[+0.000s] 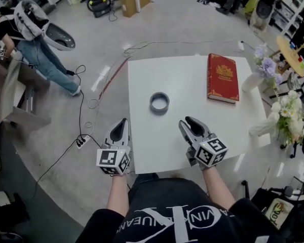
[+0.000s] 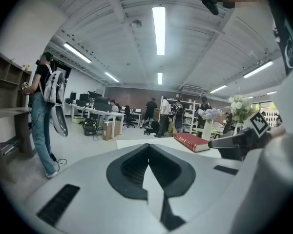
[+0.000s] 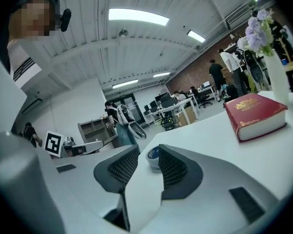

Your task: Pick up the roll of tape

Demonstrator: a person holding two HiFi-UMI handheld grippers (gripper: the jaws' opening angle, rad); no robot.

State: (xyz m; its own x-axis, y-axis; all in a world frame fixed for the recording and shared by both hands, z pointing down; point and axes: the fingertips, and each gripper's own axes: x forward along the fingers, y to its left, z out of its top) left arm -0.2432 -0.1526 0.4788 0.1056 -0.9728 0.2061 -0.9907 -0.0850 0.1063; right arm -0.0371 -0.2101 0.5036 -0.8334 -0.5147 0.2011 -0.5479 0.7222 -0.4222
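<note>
Dark-shirted person [image 1: 157, 211] faces the white table [image 1: 142, 75]. Off its near-left corner the left gripper [image 1: 123, 123] is closed, idle; over its near edge the right gripper [image 1: 188, 121] has jaws apart, lined up on the roll of tape [image 1: 159, 103] lying mid-table.

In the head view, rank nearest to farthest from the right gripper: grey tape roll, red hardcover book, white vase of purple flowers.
1. Grey tape roll, ahead-left of right gripper.
2. Red hardcover book, ahead-right.
3. White vase of purple flowers, far right.
</note>
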